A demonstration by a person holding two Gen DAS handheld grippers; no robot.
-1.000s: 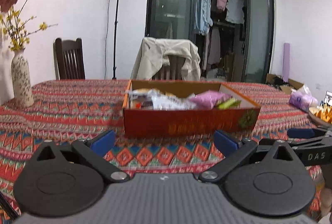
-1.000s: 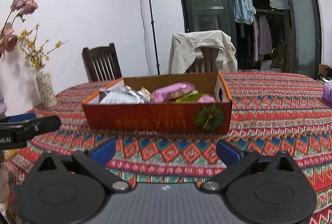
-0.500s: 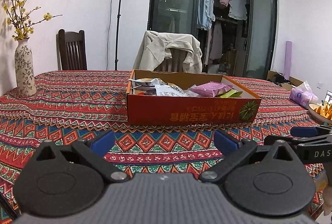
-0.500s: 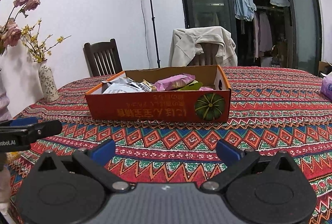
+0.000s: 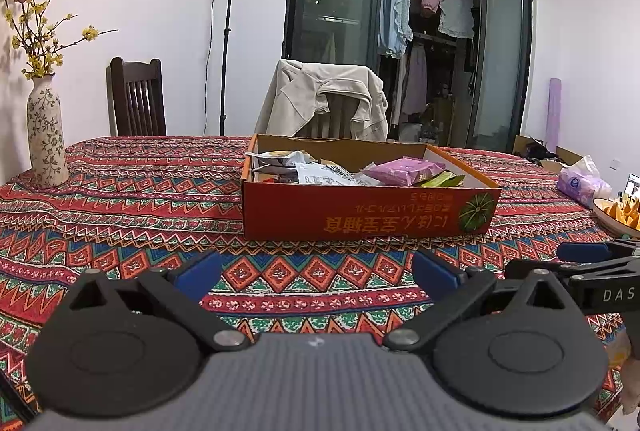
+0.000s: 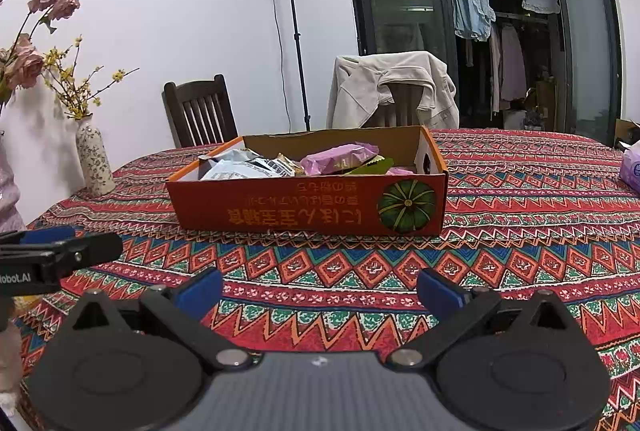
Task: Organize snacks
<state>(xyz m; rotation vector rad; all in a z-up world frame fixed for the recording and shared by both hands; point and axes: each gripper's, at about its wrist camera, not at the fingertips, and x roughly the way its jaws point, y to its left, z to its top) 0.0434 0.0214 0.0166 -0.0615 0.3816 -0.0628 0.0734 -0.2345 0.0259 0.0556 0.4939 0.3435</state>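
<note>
Both grippers empty, short of the snack box.
I hold left gripper (image 5: 316, 273) and right gripper (image 6: 318, 285) fingers apart, near side of the orange box (image 5: 360, 217).

An orange cardboard box (image 5: 368, 209) is sitting on the desk covered by a red patterned cloth (image 5: 132, 203), holding crinkled silver snack packets (image 5: 316, 173) at its left and a pink snack packet (image 5: 404, 169) at its right. A floral ceramic vase (image 5: 47, 135) is standing well apart to the left. Behind the desk, a dark wooden chair (image 5: 138, 97) is standing left of a chair draped with a beige jacket (image 5: 324, 101). A clear plastic tissue pack (image 5: 582, 183) is lying at the right, just behind a bowl of orange pieces (image 5: 618, 213).
</note>
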